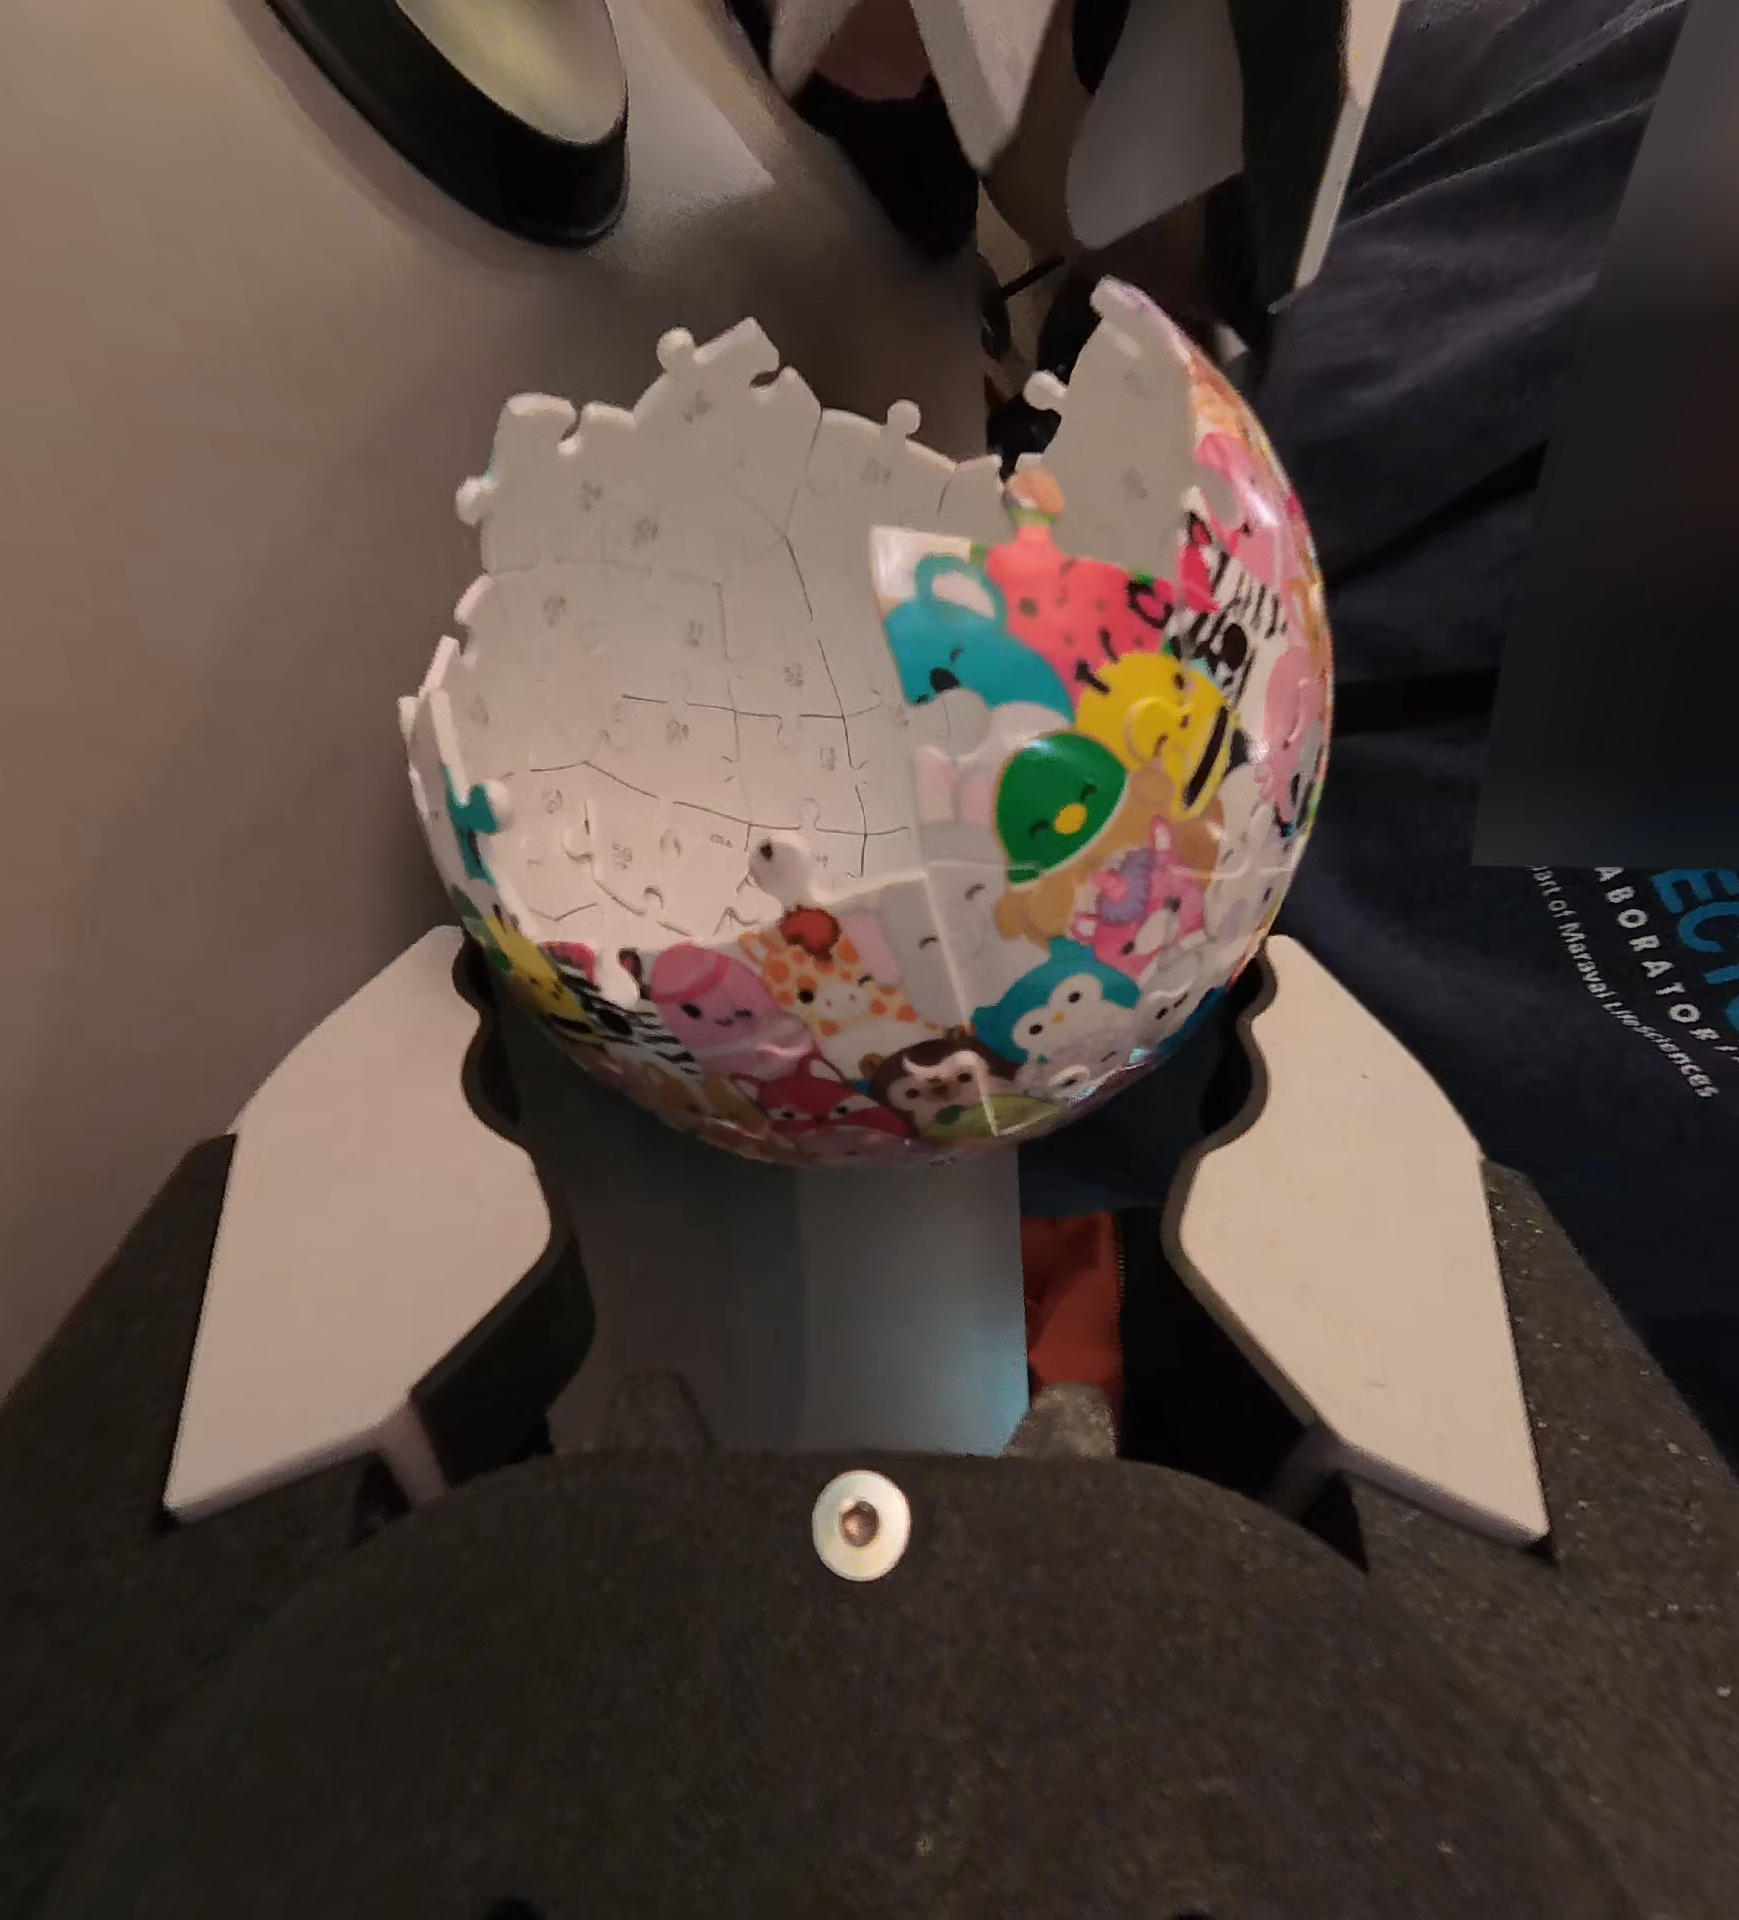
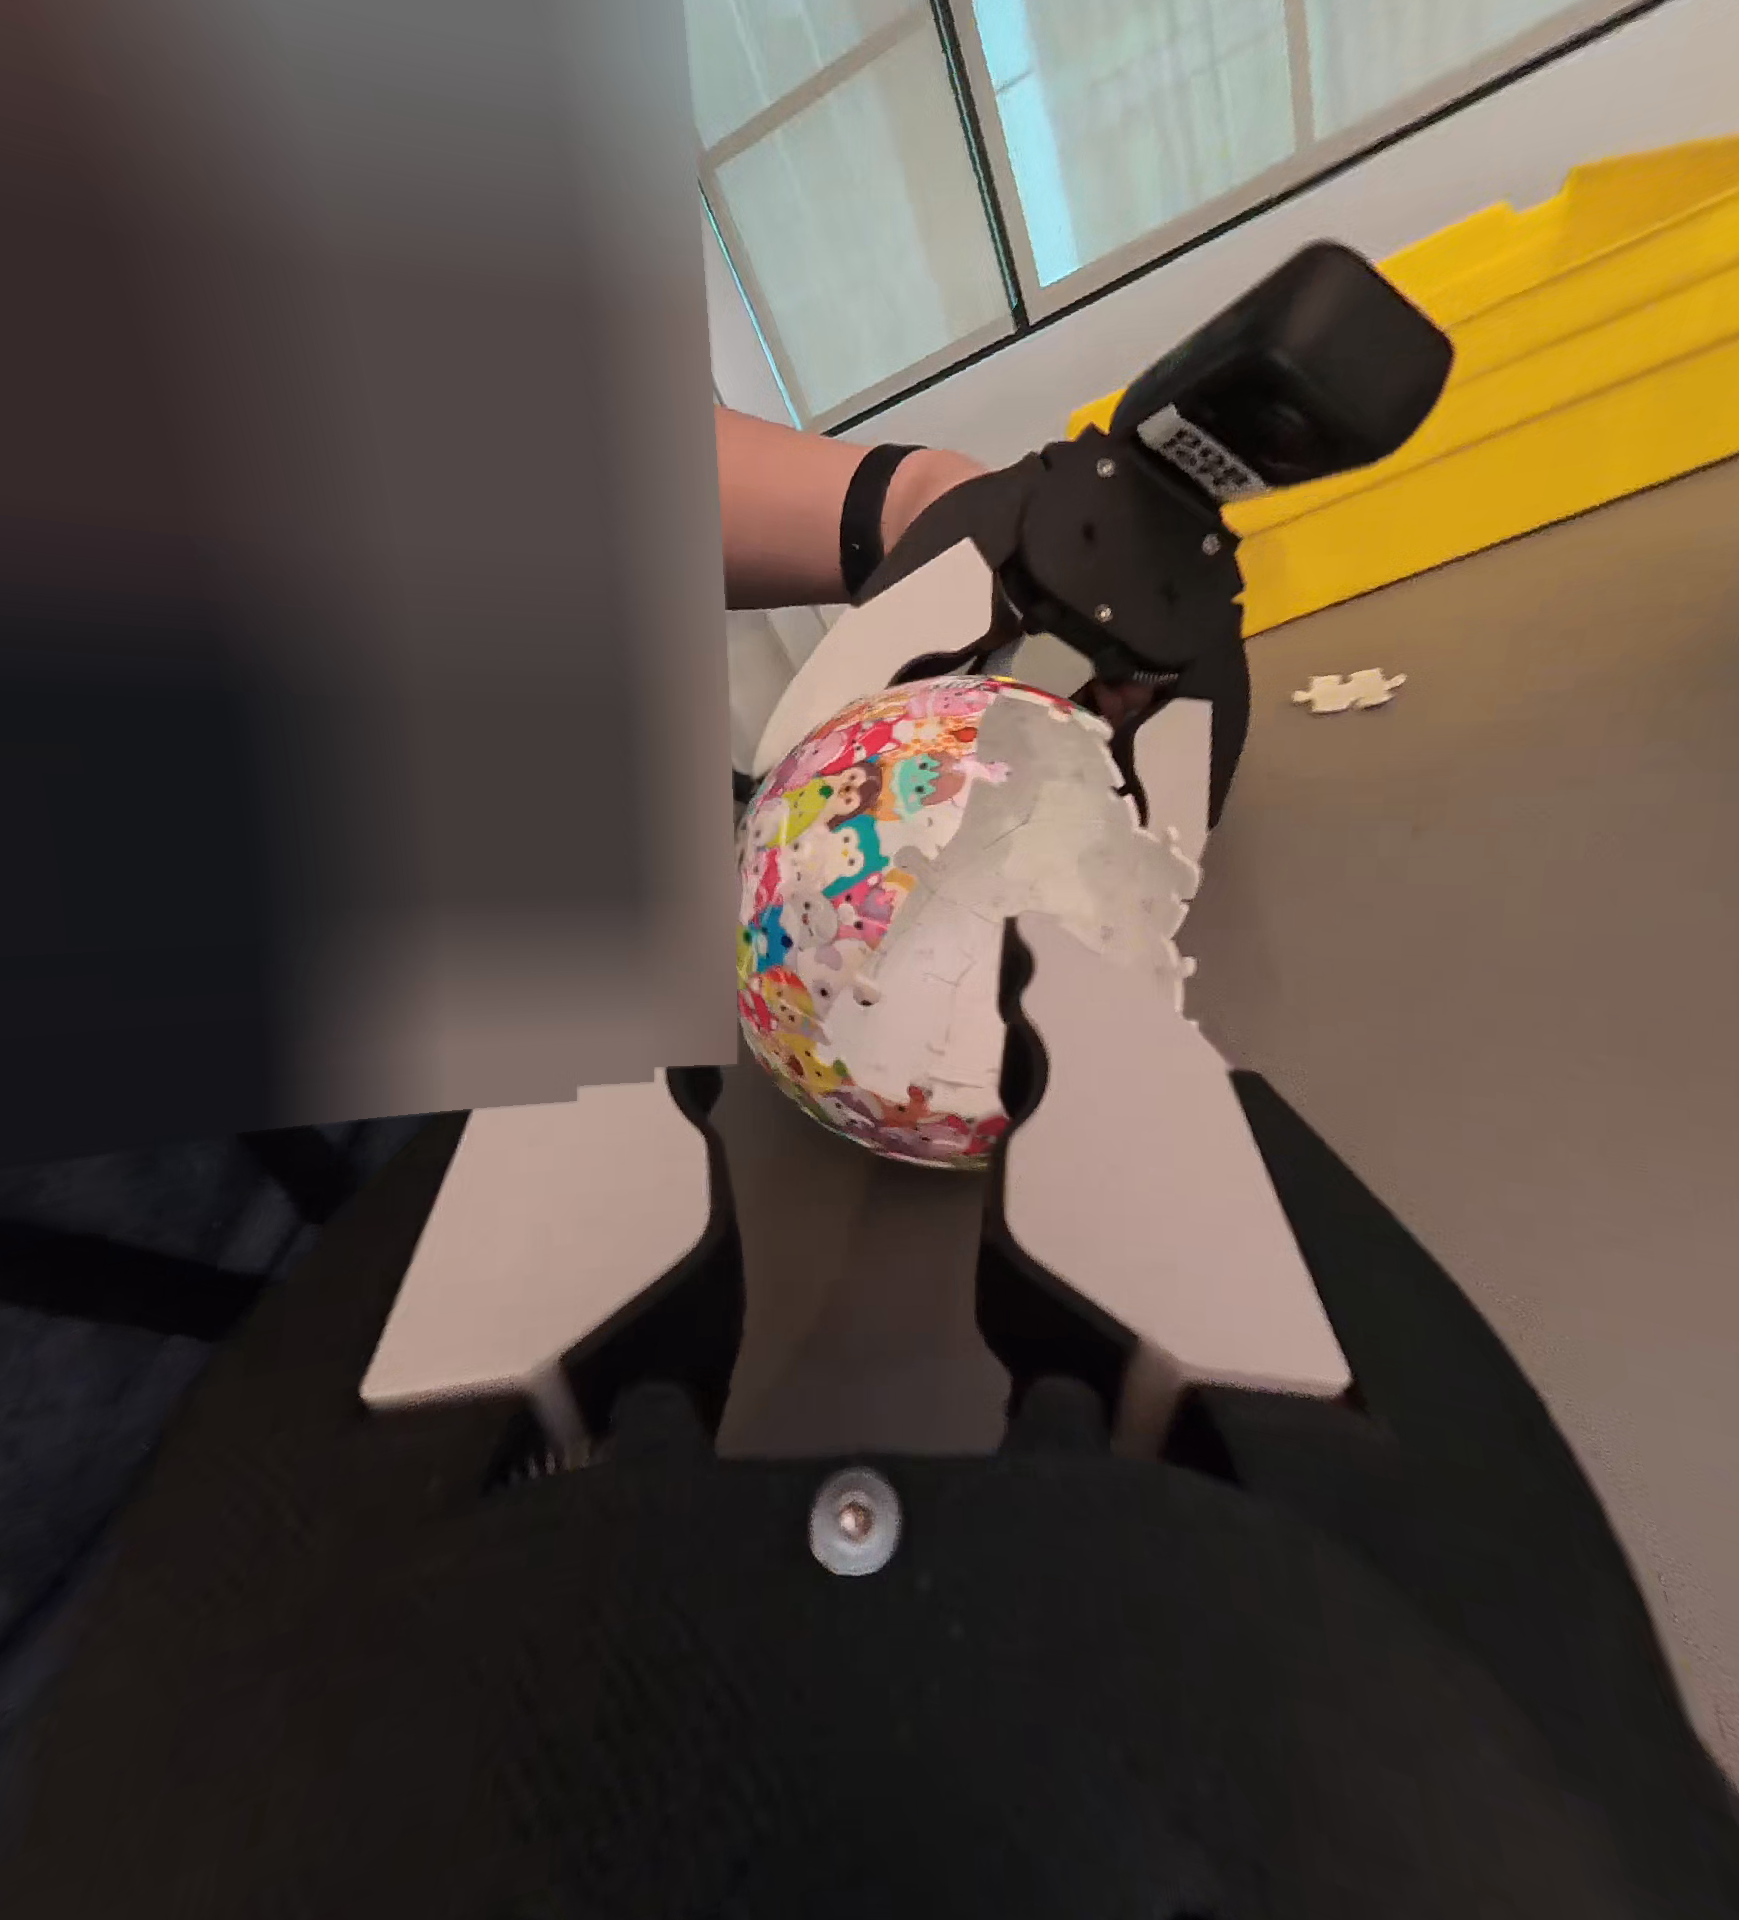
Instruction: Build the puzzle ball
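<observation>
Grey desk (image 2: 1519, 935) runs to the far wall with windows (image 2: 948, 187); yellow trays (image 2: 1571, 395) sit far right on it, one loose puzzle piece (image 2: 1348, 689) lies near them, well apart from the rest. Puzzle ball (image 1: 875, 758) is part-built, a cartoon-printed shell with a big jagged gap showing its white inside. Left claw (image 1: 870, 997) is grasping the ball, fingers (image 1: 377, 1195) spread wide and pressed against its lower left and right sides, ball lifted off the desk. In the right wrist view the left claw (image 2: 1052, 748) comes in from the far side on the ball (image 2: 906, 914). Right claw (image 2: 860, 1112) is just beside the ball on the near side, fingers part-spread; its right fingertip (image 2: 1026, 997) overlaps the open rim; cannot tell if it touches or pinches anything. Person's forearm (image 2: 792, 509) and dark shirt (image 1: 1571, 1039) nearby.
</observation>
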A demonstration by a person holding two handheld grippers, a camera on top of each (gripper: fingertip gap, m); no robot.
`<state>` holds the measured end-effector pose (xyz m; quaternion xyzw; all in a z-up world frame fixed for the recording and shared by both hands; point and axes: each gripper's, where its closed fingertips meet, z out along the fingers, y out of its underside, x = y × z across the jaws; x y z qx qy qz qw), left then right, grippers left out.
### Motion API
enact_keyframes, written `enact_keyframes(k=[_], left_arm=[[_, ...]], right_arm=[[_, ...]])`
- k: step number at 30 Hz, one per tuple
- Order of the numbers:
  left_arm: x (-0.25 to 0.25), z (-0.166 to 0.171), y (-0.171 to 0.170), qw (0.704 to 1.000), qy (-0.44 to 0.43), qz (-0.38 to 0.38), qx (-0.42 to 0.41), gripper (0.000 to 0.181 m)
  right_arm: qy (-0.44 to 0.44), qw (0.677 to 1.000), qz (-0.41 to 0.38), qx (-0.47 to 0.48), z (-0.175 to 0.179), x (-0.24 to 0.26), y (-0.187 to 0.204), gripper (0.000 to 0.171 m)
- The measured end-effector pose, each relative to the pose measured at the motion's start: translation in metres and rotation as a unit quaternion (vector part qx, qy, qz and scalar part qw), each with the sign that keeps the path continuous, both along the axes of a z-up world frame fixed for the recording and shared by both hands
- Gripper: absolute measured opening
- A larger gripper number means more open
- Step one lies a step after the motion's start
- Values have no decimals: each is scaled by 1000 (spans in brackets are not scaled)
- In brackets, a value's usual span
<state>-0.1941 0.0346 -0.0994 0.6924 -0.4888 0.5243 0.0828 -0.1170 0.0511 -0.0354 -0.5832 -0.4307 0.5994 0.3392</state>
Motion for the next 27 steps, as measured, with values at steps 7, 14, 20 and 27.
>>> enact_keyframes(k=[7, 14, 20, 27], left_arm=[[2, -4, -11, 998, -2, -7, 65, 130], [7, -6, -21, 989, -13, -12, 147, 130], [7, -8, -28, 980, -9, -30, 198, 129], [10, -7, -30, 972, -10, -51, 230, 129]], right_arm=[[-64, 995, 56, -49, -4, -16, -25, 48], [-150, 978, 113, -89, -21, -27, -60, 47], [-154, 973, 135, -103, -16, -26, -71, 31], [-142, 962, 188, -140, -15, -28, -82, 19]])
